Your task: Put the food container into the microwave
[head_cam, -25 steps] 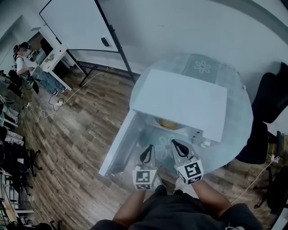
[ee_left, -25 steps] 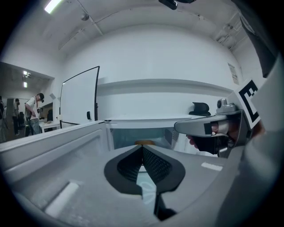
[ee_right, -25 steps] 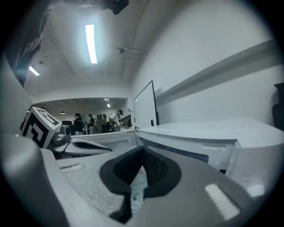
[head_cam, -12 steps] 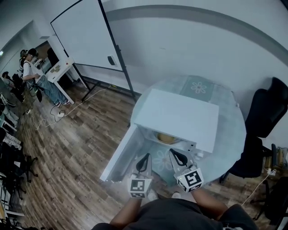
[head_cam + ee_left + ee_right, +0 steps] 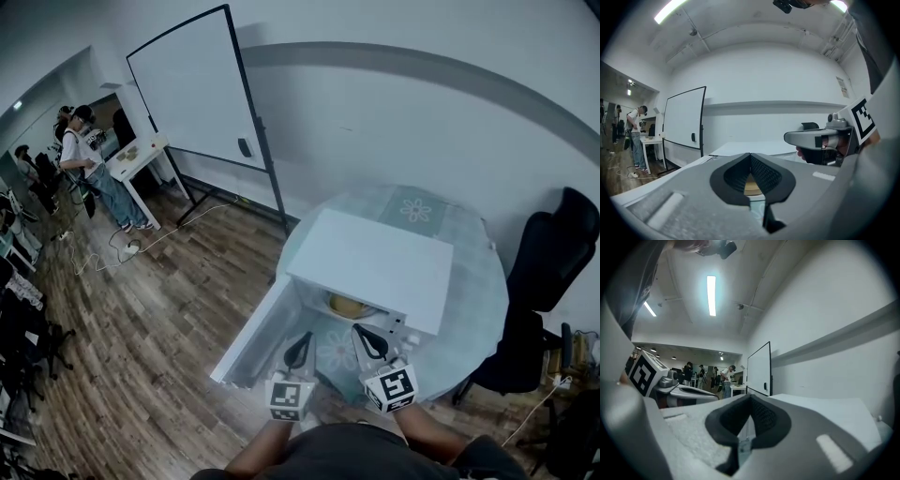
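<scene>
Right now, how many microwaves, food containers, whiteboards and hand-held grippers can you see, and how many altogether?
microwave: 1
container: 1
whiteboard: 1
hand-held grippers: 2 (left hand-held gripper, right hand-held gripper)
Total: 5

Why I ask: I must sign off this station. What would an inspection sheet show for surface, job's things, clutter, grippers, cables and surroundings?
Surface: round glass table with flower-print mat, bearing the white box-shaped microwave.
Job's things: microwave door open; yellowish round food container already inside.
Clutter: nothing seen.
Grippers: left gripper and right gripper both shut, fingers empty, held before the open microwave.
Cables: white cable trailing over the wooden floor at left.
Surroundings: white whiteboard on a black stand, black office chair, person at a white side table.
</scene>
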`<state>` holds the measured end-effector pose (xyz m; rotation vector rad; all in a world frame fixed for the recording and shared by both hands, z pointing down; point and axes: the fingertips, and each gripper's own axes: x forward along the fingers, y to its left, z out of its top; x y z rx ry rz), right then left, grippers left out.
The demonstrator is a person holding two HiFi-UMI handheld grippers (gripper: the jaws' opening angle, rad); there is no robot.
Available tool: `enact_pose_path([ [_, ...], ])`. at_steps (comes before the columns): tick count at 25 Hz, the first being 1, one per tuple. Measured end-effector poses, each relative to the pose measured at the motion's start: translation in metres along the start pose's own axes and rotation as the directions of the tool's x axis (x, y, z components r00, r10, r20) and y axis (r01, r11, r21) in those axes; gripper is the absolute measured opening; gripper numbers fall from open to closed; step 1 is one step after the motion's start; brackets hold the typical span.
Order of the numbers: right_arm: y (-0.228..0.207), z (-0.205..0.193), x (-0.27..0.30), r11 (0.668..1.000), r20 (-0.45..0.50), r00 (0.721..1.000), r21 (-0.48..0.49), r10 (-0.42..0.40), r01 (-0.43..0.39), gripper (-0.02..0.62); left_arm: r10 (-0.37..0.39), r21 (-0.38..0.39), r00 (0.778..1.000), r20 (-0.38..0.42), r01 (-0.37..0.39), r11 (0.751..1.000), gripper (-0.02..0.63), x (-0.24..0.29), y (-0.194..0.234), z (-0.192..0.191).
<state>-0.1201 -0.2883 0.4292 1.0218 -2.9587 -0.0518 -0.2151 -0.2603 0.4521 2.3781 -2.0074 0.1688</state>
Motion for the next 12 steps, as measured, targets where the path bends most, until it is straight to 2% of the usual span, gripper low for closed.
enact_pose_path([
  [12, -0.012, 0.0, -0.009, 0.999, 0.006, 0.999, -0.014, -0.042, 0.042, -0.005, 0.017, -0.002, 1.0, 0.016, -0.017, 1.0, 0.006, -0.008, 0.005, 0.003],
])
